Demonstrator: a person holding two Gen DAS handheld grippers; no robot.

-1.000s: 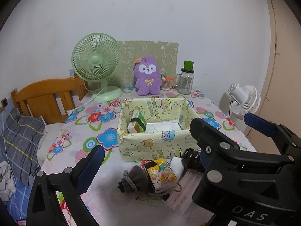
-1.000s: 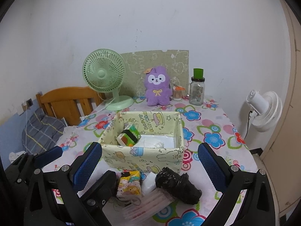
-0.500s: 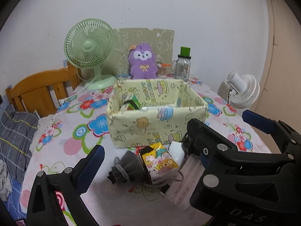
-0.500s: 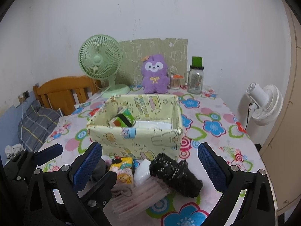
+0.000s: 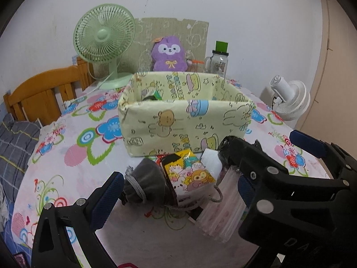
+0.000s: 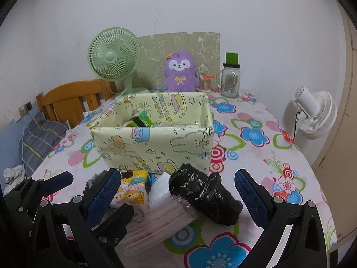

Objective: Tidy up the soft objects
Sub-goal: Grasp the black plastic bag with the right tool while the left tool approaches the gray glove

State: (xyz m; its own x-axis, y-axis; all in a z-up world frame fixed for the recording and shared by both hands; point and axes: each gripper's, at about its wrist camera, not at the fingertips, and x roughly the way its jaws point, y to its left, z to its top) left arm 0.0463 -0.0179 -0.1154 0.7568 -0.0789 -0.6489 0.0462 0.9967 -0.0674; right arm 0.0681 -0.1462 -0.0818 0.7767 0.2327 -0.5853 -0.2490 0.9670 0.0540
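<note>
A pile of soft items lies on the floral tablecloth in front of a yellow cartoon-print fabric box. It holds a grey drawstring pouch, a cartoon-printed tissue pack, a clear packet with pink contents and a crumpled black plastic bag. My left gripper is open, its fingers either side of the pouch and the tissue pack. My right gripper is open, low over the black bag. A green pack sits in the box. A purple plush stands behind the box.
At the back of the table stand a green desk fan, a card panel and a glass jar with a green lid. A white fan stands beyond the table's right edge. On the left is a wooden bed frame.
Both grippers have come down and forward toward the pile. The box and the items now look larger and closer. Both stay open and nothing has been picked up.
</note>
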